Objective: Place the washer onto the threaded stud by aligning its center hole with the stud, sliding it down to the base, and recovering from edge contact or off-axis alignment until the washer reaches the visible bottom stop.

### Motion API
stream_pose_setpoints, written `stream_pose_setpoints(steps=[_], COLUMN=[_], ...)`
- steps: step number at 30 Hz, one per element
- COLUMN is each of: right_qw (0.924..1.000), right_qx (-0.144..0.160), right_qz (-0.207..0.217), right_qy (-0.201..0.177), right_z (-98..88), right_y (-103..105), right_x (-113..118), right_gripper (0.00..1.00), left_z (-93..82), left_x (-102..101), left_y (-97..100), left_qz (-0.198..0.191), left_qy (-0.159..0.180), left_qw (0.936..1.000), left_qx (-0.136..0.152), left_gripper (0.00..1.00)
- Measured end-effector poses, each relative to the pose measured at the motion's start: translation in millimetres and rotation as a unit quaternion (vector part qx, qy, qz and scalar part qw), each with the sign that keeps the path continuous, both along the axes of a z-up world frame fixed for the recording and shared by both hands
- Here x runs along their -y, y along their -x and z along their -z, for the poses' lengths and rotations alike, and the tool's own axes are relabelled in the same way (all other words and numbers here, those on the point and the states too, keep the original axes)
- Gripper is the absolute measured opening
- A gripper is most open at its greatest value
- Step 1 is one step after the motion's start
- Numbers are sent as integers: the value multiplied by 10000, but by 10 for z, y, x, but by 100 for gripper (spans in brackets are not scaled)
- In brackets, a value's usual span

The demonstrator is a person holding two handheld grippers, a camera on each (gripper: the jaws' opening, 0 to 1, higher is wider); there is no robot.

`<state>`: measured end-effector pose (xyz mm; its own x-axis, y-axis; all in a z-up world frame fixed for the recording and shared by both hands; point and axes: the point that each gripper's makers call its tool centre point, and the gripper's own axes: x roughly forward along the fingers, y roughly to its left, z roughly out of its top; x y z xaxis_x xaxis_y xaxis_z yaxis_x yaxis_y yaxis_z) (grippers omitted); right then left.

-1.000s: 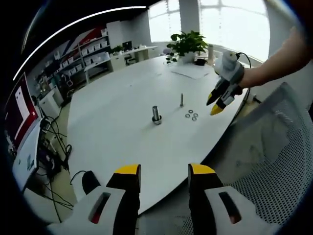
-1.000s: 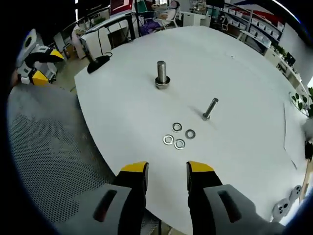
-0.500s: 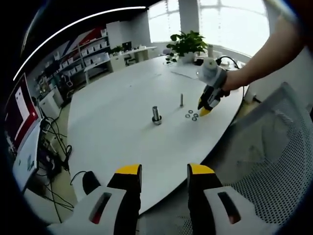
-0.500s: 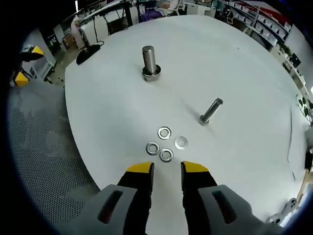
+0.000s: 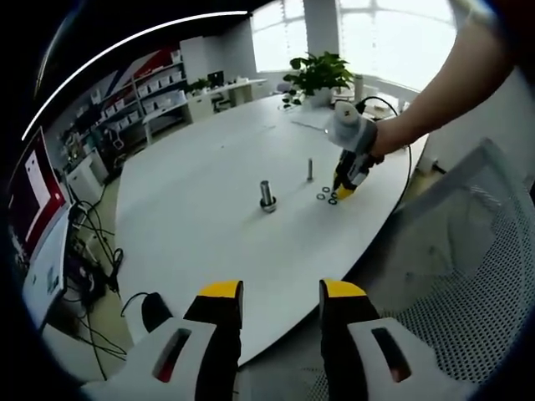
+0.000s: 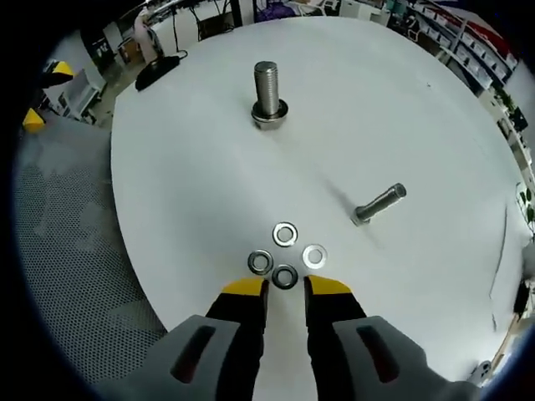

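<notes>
1. Setting. A large white oval table (image 6: 192,184) carries two upright fasteners and four loose flat steel washers. The thick threaded steel stud (image 6: 267,88) stands on a wide collar base. The thinner steel bolt (image 6: 379,203) stands apart from it, nearer the washers.

2. Washers. The four lie flat in a tight cluster; the nearest washer (image 6: 285,276) sits just ahead of the right gripper (image 6: 285,287), with three others (image 6: 285,233) beside it. In the left gripper view the cluster (image 5: 327,197) appears as small rings near the bolt (image 5: 310,170) and well apart from the stud (image 5: 267,195).

3. Right gripper. Its yellow-tipped jaws stand narrow, a slim gap between them, the tips low over the table at the nearest washer. Nothing is seen clamped. In the left gripper view it (image 5: 344,190) points steeply down at the cluster, held by a person's hand (image 5: 355,138).

4. Left gripper. The left gripper (image 5: 272,292) hangs off the table edge, well away from the work, its jaws moderately apart and empty.

5. Progress. Judged from the layout, the task is at its start: no washer is lifted, and none sits on the stud. Grasping, carrying, aligning and sliding down all remain.

6. Uncertain. Whether the jaw tips touch the washer or the table cannot be told. The stud's threads and bottom stop are too small to resolve.
</notes>
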<state>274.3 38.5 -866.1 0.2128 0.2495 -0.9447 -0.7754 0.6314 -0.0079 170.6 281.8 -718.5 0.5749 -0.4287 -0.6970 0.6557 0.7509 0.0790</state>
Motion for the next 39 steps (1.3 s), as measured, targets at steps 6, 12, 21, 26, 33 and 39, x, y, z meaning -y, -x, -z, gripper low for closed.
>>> stream_pose_setpoints(steps=[6,12,21,26,33,39], right_qw=[9988,9958,9845,9824,9942,9991], right_qx=[-195,-304,-686,-702,-456,-104], right_qz=[-419,-694,-1133,-1038,-409,-122], right_qy=[186,520,1151,1389,883,401], right_z=[-1,23,78,90,75,43], right_y=[-2,-13,-44,-40,-46,0], right_x=[-4,-9,15,4,25,41], right_gripper=[17,16,15,15,15,14], left_z=[14,24,29,21,4,-4], left_x=[4,6,6,-3,-9,-19], left_y=[10,15,20,9,-6,-14], left_qz=[17,20,33,-5,-47,-76], left_qy=[-17,-32,-44,-42,4,9], left_qw=[10000,10000,10000,10000,10000,10000], left_qx=[-38,-67,-78,-55,-31,-9], left_gripper=[35,35,34,34,33,32])
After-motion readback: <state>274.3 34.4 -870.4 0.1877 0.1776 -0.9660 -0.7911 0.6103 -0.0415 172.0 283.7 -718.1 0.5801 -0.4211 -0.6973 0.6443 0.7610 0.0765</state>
